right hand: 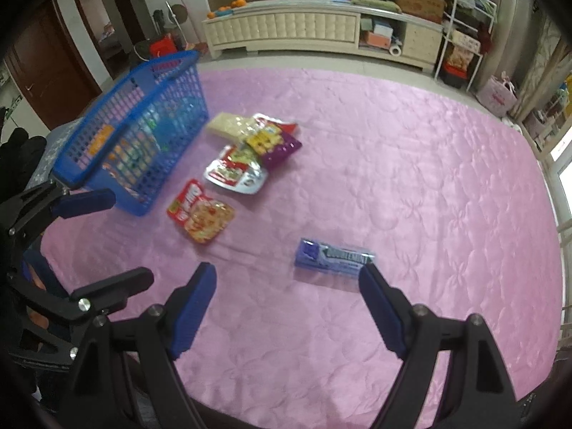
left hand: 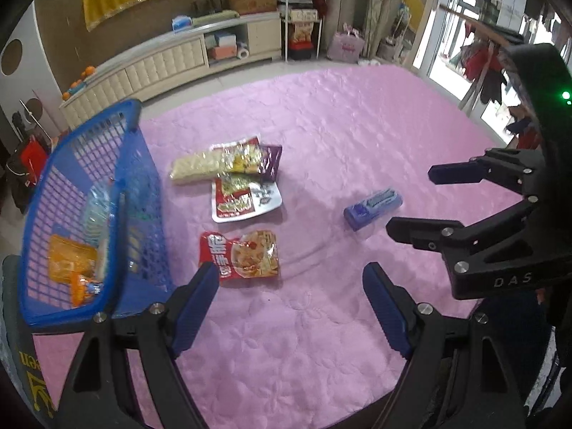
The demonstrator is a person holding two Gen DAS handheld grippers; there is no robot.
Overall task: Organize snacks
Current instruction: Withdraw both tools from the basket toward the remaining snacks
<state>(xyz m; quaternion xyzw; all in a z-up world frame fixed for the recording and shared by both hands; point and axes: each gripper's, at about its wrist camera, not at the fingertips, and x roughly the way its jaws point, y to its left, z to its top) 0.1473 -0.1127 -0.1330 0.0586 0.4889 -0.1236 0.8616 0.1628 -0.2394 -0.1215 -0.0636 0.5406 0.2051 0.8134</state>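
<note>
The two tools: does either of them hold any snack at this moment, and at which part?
Nothing is held. The left tool and the right tool are both open and empty above the pink cover.

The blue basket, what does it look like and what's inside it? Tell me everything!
The blue basket looks like plastic, with grid walls you can see through and a thick solid rim. It stands upright near the edge of the pink quilt. Some packets already lie inside, one of them orange. No gripper touches it, and the loose snacks lie beside it without touching.
</note>
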